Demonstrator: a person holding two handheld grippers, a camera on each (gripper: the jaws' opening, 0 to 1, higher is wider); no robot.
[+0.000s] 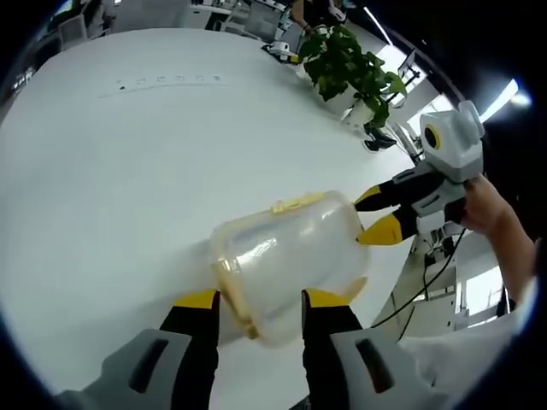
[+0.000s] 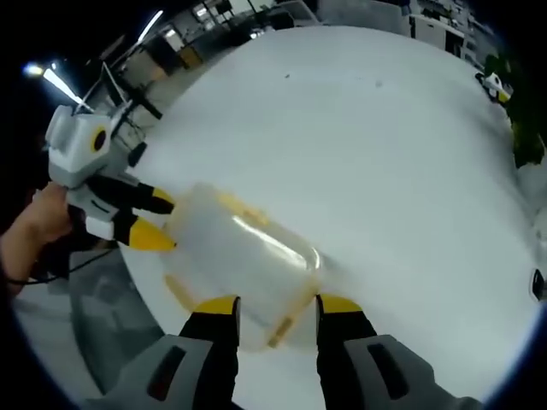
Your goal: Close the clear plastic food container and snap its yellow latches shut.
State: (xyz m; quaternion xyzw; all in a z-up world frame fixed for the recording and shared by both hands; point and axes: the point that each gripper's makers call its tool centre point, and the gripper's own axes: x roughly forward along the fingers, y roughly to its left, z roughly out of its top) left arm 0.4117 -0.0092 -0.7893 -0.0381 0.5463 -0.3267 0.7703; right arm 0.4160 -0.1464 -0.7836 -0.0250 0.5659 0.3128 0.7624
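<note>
Left gripper view: the clear plastic food container with yellow latches [image 1: 291,260] lies at lower centre on the round white table [image 1: 128,171], near its right edge. The left gripper [image 1: 261,307] stands wide, jaws straddling the container's near end. The right gripper [image 1: 380,213] enters from the right, tips at the far end. A green potted plant [image 1: 350,73] sits upper right.

Right gripper view: the container lies between both grippers at lower left, beside the table edge; contents cannot be told. The right gripper's jaws are wide.

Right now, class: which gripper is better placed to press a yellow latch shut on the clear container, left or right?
Probably the left gripper: its open jaws straddle the container's end, right at a yellow latch. The right gripper sits at the opposite end, its tips beside the wall.
</note>
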